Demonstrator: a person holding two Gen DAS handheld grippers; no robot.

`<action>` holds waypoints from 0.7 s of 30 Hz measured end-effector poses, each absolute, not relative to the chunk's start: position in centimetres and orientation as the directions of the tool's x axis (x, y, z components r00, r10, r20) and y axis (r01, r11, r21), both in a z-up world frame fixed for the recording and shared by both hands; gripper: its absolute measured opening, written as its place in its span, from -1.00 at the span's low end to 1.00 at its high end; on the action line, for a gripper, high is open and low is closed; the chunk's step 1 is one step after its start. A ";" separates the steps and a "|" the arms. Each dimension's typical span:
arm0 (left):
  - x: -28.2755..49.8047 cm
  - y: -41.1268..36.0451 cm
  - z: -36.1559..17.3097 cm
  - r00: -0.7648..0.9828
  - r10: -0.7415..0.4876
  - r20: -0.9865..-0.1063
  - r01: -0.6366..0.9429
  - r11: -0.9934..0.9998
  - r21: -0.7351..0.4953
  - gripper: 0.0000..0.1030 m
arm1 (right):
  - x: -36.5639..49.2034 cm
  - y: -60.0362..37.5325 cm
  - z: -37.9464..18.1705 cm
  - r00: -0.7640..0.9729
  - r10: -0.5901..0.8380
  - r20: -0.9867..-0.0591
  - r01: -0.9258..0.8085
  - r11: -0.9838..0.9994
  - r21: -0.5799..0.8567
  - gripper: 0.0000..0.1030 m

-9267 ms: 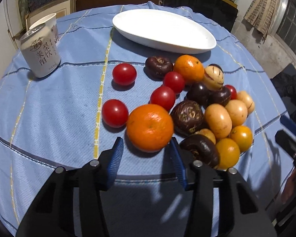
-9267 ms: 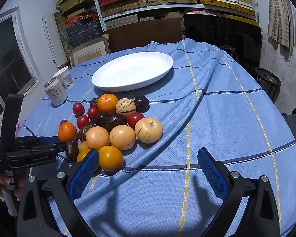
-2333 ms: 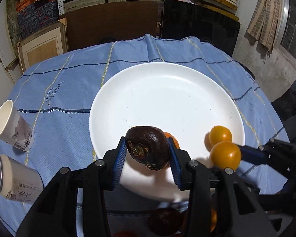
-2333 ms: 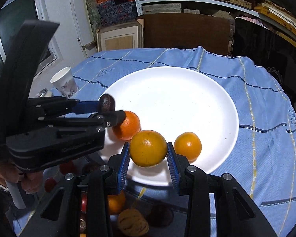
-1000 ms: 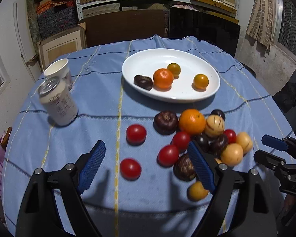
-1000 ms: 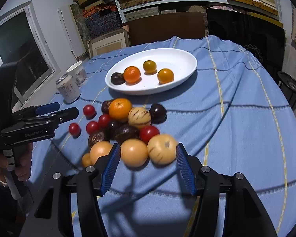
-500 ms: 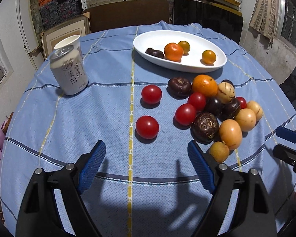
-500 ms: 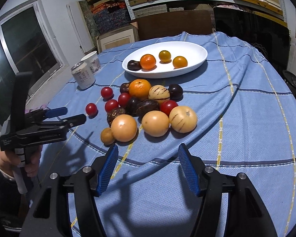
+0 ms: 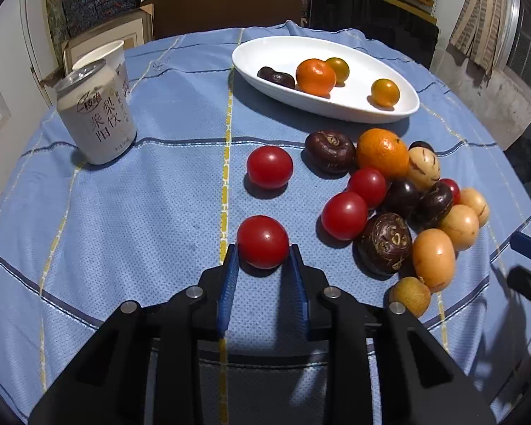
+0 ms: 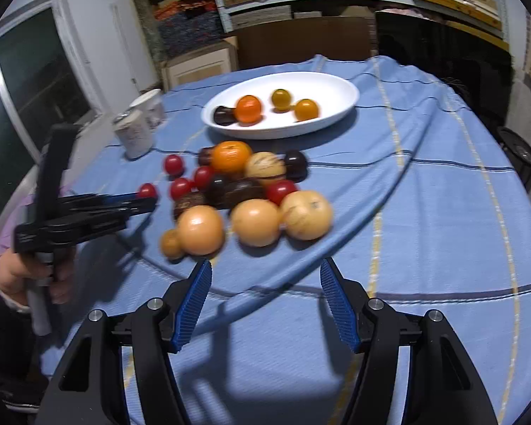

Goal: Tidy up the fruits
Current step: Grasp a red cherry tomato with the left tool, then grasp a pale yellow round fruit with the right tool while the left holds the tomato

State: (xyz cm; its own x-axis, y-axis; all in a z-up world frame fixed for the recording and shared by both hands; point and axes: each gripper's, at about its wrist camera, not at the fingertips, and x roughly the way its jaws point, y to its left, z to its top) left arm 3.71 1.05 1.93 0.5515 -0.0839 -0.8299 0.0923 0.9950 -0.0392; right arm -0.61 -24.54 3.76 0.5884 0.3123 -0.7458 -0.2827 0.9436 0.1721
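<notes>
left jaws clamp a tomato as fruit sorting goes on

the counter (image 9: 124, 212), draped in a blue checked cloth, carried a white plate (image 9: 400, 106) at its far side with four fruits already on it. a loose heap of fruit (image 9: 400, 194) lay between the plate and the two grippers. the left gripper (image 9: 262, 265) had its jaws pressed against both sides of the nearest red tomato (image 9: 263, 242), which sat directly ahead of them, apparently resting on the cloth, well short of the plate. the right gripper (image 10: 265, 283) hovered with jaws apart and empty, the pale fruits just beyond its tips. the plate lay straight beyond the tomato, so the carry would likely run forward and slightly right.
</notes>
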 end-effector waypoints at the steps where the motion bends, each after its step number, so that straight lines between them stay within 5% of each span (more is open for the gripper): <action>1: 3.7 1.1 1.9 0.550 -0.090 -0.830 0.094 0.995 -0.045 -0.46 | -0.2 -24.6 3.7 0.589 0.295 -0.753 -0.280 0.948 0.152 0.25; 6: 3.8 1.1 1.8 0.547 -0.100 -0.831 0.103 0.993 -0.052 -0.46 | 1.7 -24.7 3.1 0.585 0.245 -0.773 -0.285 0.954 0.087 0.05; 21: 4.2 1.1 1.7 0.540 -0.103 -0.835 0.110 0.993 -0.052 -0.46 | 6.1 -23.5 1.5 0.552 0.233 -0.801 -0.350 0.936 0.032 -0.15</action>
State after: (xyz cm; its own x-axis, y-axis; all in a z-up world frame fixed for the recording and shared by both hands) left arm 4.16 1.05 1.71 0.5403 -0.1034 -0.8351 0.1103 0.9926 -0.0516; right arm 6.14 -23.51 1.51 0.5519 0.2334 -0.8006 -0.3497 0.9363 0.0319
